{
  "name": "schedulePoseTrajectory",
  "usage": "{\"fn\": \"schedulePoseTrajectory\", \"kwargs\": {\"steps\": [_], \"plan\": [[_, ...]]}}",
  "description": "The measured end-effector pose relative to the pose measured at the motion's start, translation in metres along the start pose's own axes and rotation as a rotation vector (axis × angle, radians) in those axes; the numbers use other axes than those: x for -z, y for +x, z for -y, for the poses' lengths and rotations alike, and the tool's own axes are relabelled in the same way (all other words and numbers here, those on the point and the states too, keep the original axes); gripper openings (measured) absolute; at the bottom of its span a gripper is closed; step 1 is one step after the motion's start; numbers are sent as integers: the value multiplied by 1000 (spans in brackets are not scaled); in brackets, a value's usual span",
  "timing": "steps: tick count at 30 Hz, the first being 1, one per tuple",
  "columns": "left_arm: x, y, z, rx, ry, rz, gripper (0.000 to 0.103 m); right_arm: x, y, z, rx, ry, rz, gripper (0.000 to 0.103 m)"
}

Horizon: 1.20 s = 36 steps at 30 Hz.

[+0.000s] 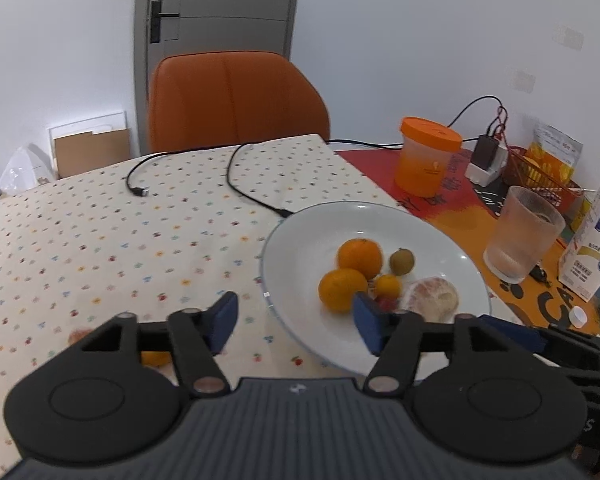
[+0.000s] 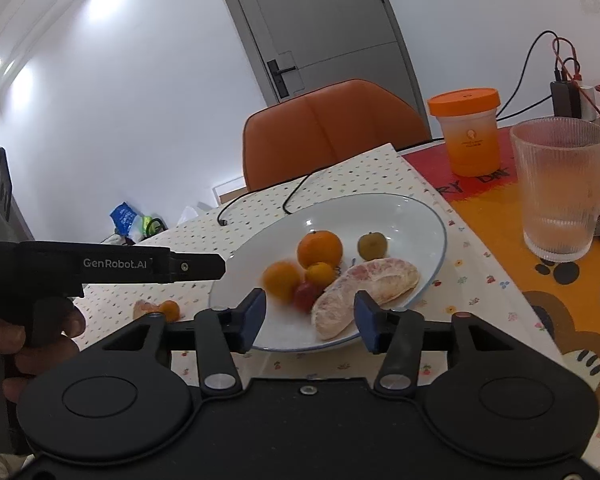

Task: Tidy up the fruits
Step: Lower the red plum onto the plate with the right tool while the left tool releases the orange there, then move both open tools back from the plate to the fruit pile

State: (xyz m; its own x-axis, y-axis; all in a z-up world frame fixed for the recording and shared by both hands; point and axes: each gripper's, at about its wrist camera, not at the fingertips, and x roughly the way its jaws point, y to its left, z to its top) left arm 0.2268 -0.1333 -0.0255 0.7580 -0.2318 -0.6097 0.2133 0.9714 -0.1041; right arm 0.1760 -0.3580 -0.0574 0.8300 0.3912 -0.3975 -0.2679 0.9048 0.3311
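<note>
A white plate [image 1: 300,232] [image 2: 428,224] on the dotted tablecloth holds two oranges [image 1: 359,258] [image 2: 320,248], a small yellow-orange fruit [image 1: 388,286] [image 2: 320,273], a green-brown fruit [image 1: 402,261] [image 2: 373,245], a red fruit [image 2: 306,296] and a peeled pomelo piece [image 1: 432,298] [image 2: 364,292]. A small orange [image 2: 169,309] and a pinkish piece [image 2: 142,309] lie on the cloth left of the plate. My left gripper [image 1: 294,322] is open and empty over the plate's near-left rim. My right gripper [image 2: 310,320] is open and empty at the plate's near edge.
An orange-lidded tub [image 1: 426,156] [image 2: 470,132], a ribbed glass [image 1: 522,234] [image 2: 560,188], a milk carton [image 1: 596,240] and a charger with cables [image 1: 486,154] stand right of the plate. A black cable [image 1: 236,184] crosses the cloth. An orange chair [image 1: 236,100] stands behind.
</note>
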Motion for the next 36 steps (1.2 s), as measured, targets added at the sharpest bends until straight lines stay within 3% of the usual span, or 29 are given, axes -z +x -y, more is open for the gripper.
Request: {"fn": "schedulePoseTrajectory", "kwargs": {"steps": [3,7,9,11,15,36], "plan": [[3,-3,-9,-47,-14,4,77,1,1,-4,-6,-4,-2,52],[4,-13,-24,-57,-54,21,82,2,1,-10,1,-11,-3,62],[5,-17,-28,-67,-58,28,87,3,2,-14,5,-15,-1,75],[7,-22,-32,-75,-62,36,90,3,1,-18,1,-27,0,79],[11,-33,-43,-82,-90,52,96,4,-1,-30,-20,-59,19,100],[42,-72,-93,-160,-185,71,98,14,9,-76,-121,-113,-35,103]]}}
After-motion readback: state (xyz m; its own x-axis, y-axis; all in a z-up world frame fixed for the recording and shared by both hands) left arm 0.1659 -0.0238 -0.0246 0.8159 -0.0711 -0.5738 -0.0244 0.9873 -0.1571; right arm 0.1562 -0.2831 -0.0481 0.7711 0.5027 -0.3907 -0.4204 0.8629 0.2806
